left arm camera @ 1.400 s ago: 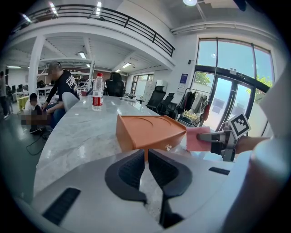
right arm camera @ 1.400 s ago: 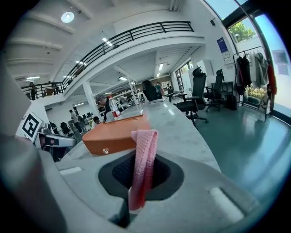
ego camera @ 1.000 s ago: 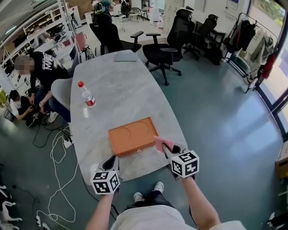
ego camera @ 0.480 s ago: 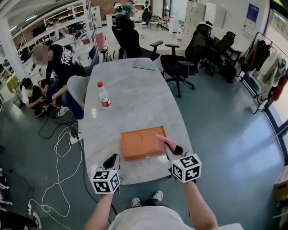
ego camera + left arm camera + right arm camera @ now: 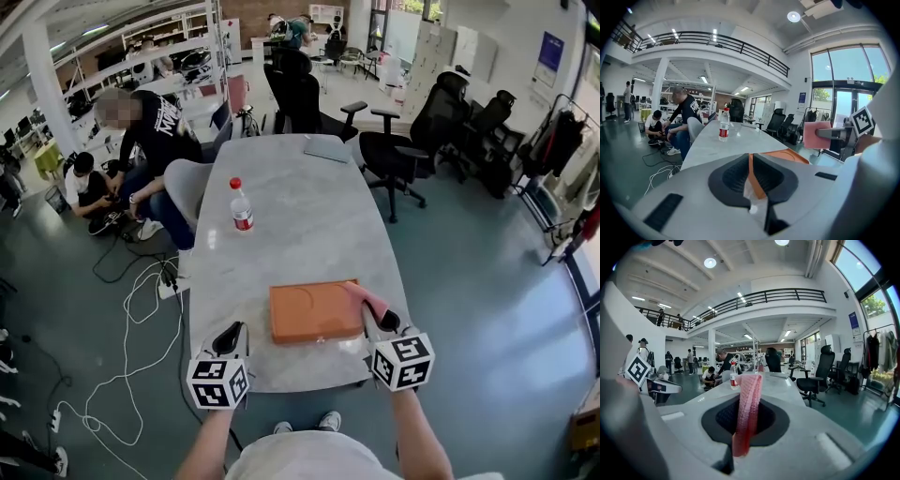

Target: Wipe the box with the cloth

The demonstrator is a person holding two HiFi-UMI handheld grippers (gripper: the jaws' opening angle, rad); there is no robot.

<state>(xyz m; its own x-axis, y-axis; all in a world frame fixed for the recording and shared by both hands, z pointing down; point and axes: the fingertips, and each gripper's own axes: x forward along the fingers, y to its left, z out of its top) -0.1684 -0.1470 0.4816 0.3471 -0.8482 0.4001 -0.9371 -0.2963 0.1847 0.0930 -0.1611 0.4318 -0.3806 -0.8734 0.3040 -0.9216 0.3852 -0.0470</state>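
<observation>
At the table's (image 5: 281, 216) near end: cloth (image 5: 367, 300) by box (image 5: 314, 311)

The right gripper (image 5: 381, 321) clamped the pink cloth at the orange box's right edge. The left gripper (image 5: 228, 332), jaws closed on nothing, hung near the box's near-left corner.

Shirt (image 5: 309, 461): white, short-sleeved.
Shoes (image 5: 328, 421): white (at 6 o'clock).
Left hand-held gripper (image 5: 228, 337): grey shell, black jaws.
Right hand-held gripper (image 5: 384, 322): likewise grey, black.
Marker cubes (image 5: 217, 382): black-and-white squares.

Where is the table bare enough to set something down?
Bare: the stretch between box and laptop, right of the bottle; also the strip left of the box. Crowded: the box's right edge, where the right claw holds the cloth.
</observation>
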